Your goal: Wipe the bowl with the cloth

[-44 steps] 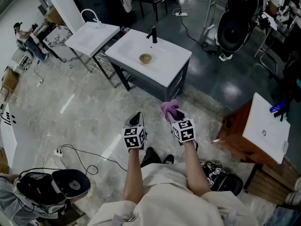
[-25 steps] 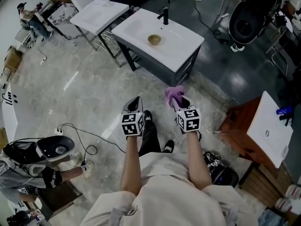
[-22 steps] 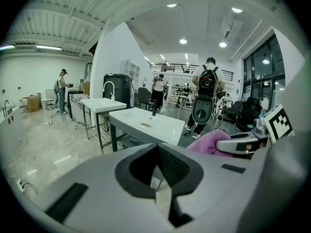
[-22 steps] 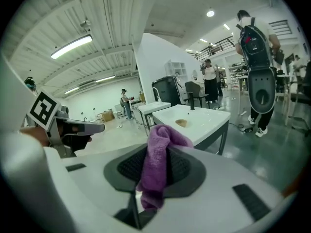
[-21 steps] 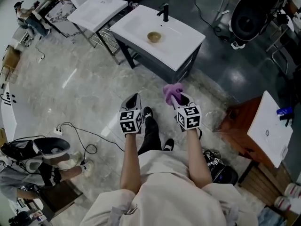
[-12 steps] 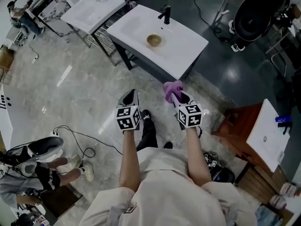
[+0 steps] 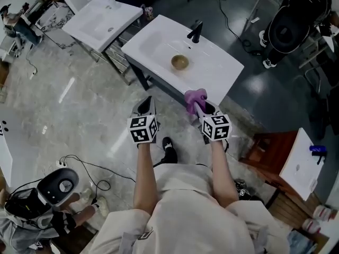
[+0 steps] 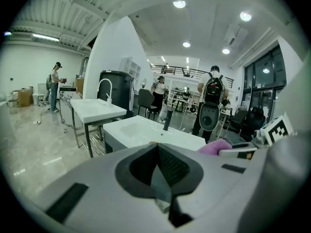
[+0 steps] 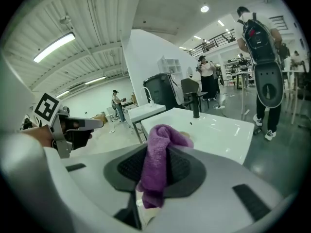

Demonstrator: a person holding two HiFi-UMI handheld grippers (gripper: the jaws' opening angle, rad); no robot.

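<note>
A small tan bowl sits in the basin of the white sink unit ahead of me. My right gripper is shut on a purple cloth, which sticks up between its jaws; the same cloth fills the middle of the right gripper view. My left gripper is shut with nothing in it, and its jaws meet in the left gripper view. Both grippers hang over the floor just short of the sink's front edge. In the right gripper view the bowl peeks out behind the cloth.
A black tap stands at the back of the sink. A second white sink unit stands to the left. A wooden cabinet with a white top is at my right. A dark bag and cables lie on the floor. People stand farther off.
I have walked closer to the sink, so it and the bowl sit nearer to both grippers. The right gripper keeps the cloth and the left stays shut.
</note>
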